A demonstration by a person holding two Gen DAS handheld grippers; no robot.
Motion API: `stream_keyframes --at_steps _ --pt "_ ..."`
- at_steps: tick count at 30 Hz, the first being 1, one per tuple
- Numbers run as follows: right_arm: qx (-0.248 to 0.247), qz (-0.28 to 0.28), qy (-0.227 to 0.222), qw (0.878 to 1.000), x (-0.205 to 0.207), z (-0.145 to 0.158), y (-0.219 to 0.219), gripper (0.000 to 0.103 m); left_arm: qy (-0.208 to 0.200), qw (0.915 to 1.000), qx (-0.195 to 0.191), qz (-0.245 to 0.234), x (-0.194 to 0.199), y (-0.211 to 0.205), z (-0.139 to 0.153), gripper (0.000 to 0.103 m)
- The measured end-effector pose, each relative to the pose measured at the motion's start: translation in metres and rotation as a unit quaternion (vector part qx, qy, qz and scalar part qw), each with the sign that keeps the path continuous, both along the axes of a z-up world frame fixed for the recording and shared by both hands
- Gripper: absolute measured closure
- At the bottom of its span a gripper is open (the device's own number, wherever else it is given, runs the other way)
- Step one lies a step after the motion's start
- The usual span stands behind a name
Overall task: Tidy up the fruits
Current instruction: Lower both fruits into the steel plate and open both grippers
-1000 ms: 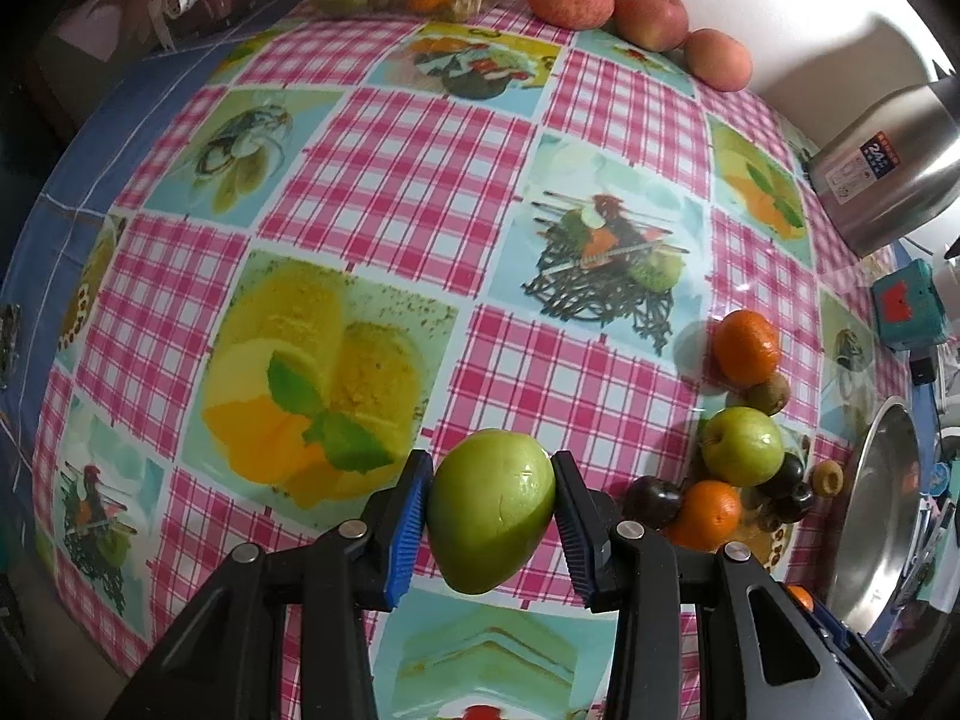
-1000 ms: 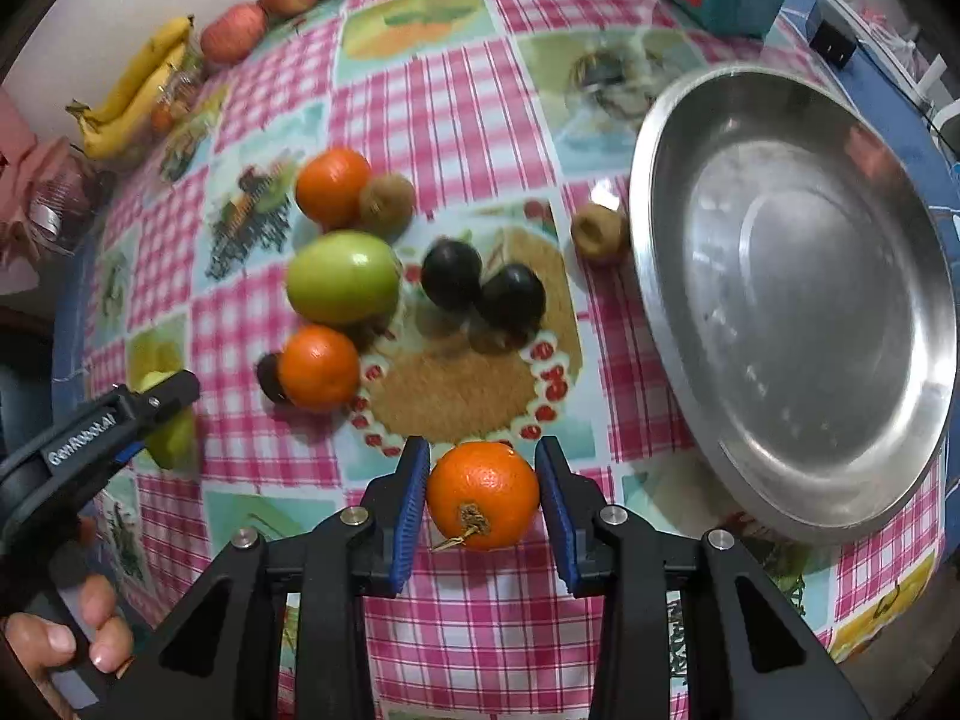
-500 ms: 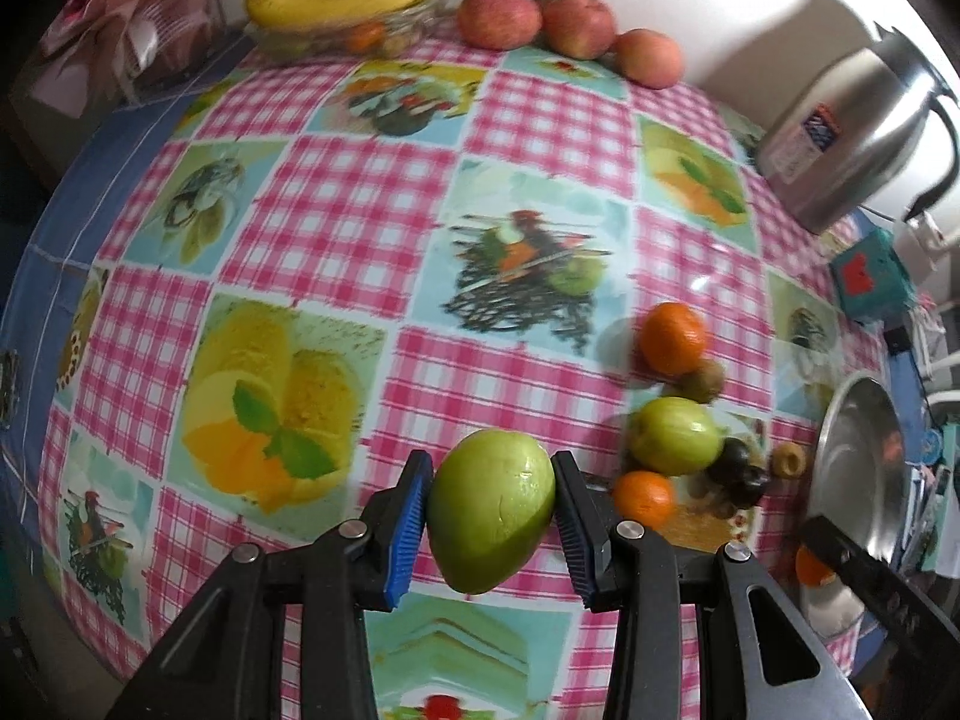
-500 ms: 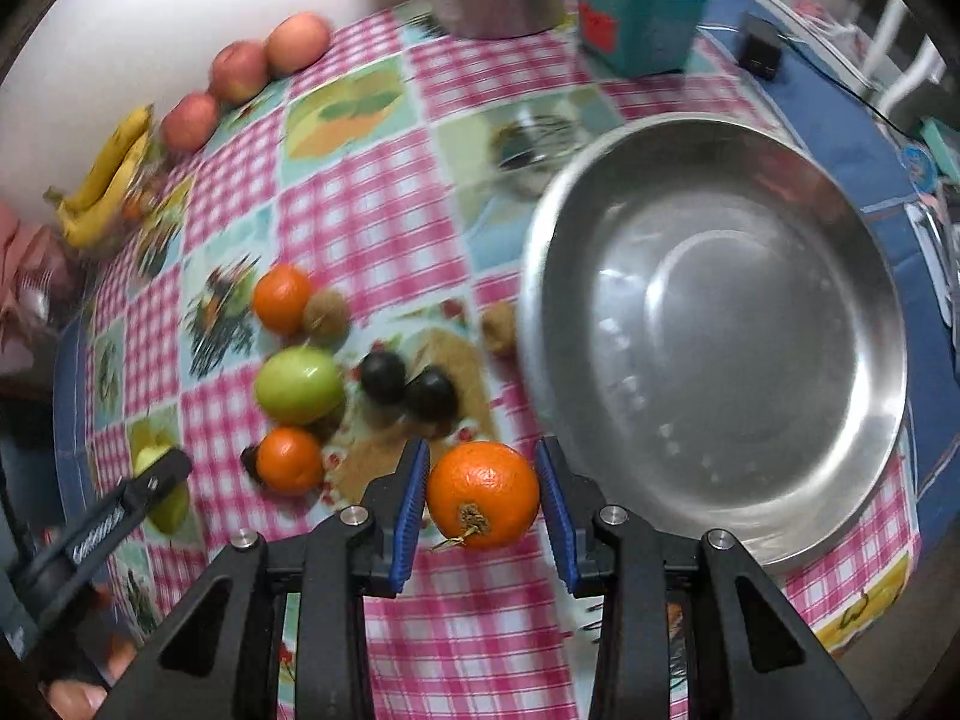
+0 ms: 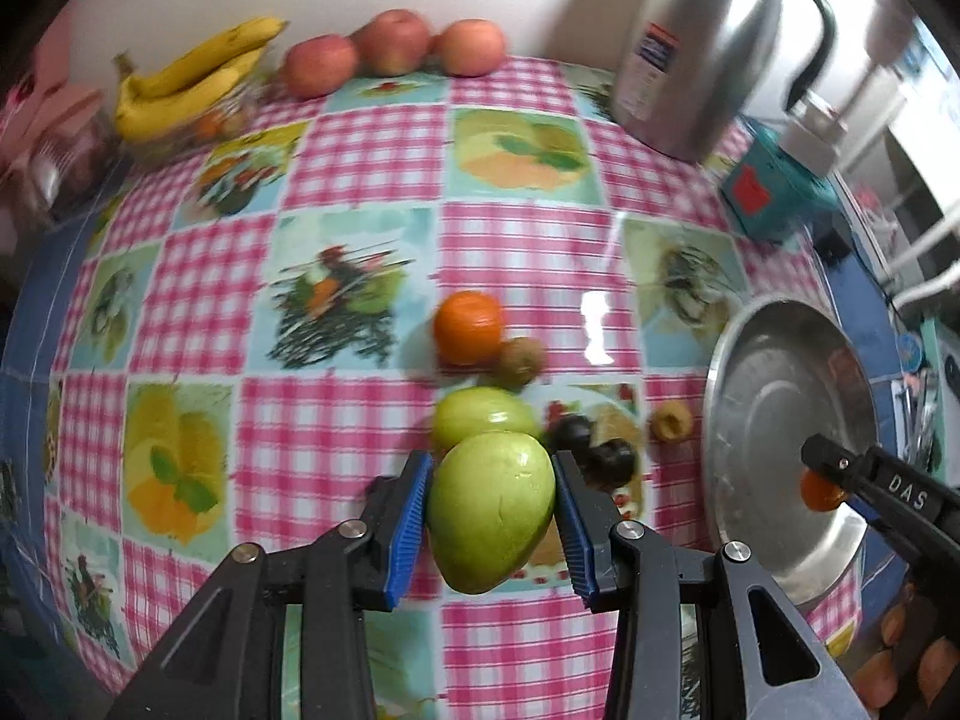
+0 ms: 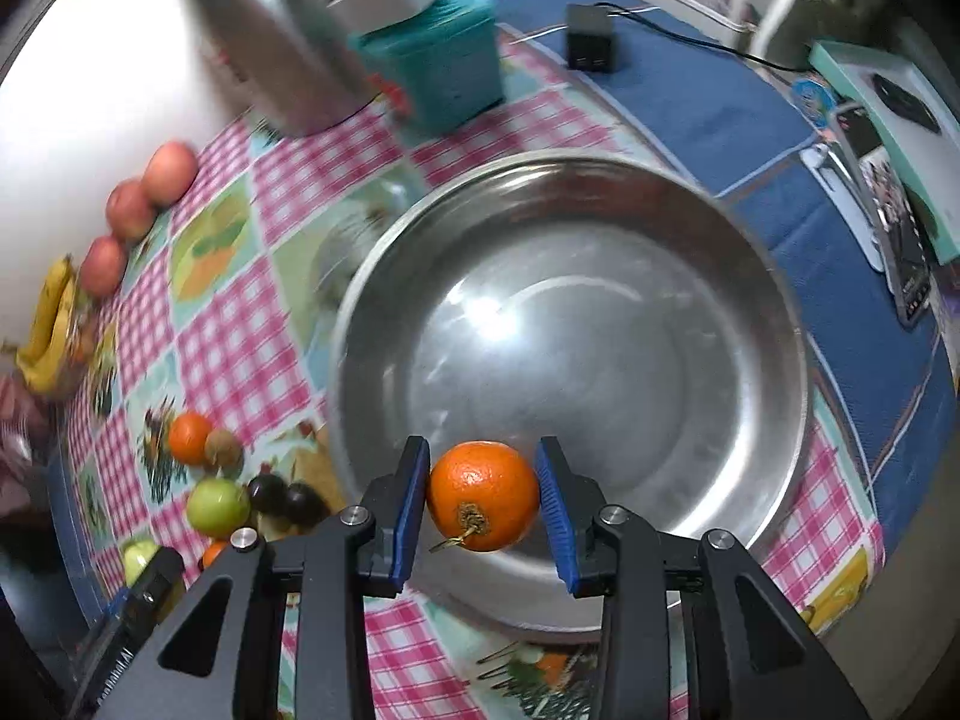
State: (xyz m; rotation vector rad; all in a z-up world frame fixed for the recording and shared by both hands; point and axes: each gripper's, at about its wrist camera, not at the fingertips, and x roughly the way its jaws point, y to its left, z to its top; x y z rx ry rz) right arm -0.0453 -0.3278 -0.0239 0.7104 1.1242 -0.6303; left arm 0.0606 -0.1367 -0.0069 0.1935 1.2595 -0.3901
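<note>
My left gripper [image 5: 491, 516] is shut on a green mango [image 5: 489, 513], held above the checked tablecloth just in front of a green apple [image 5: 480, 417]. My right gripper [image 6: 483, 495] is shut on an orange [image 6: 483, 495] and hangs over the near rim of the steel bowl [image 6: 600, 228]. The left wrist view shows that bowl [image 5: 774, 396] at the right, with the right gripper's arm over it. On the cloth lie another orange [image 5: 468, 327], a kiwi [image 5: 521, 358], two dark plums [image 5: 594, 447] and a small brown fruit [image 5: 671, 422].
At the table's far edge are bananas [image 5: 186, 81] on a clear box, three red apples [image 5: 390, 51], a steel kettle [image 5: 696, 42] and a teal box [image 5: 774, 192]. Right of the bowl lie a black adapter [image 6: 591, 39], a phone [image 6: 888, 234] and other small items on blue cloth.
Both grippers have travelled right across the table with their fruit and rolled. The right one has come from the cloth to over the bowl's near rim. Grips are unchanged.
</note>
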Motion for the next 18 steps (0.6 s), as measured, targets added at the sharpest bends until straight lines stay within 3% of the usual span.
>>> stream_keyframes --at_steps 10,18 --pt "0.008 -0.042 -0.003 0.999 -0.014 -0.003 -0.033 0.065 -0.005 0.997 0.0 -0.077 -0.02 -0.085 -0.002 0.06" --pt "0.001 -0.078 -0.007 0.997 -0.033 0.003 -0.054 0.065 -0.015 0.9931 -0.004 -0.116 -0.034 -0.124 -0.008 0.06"
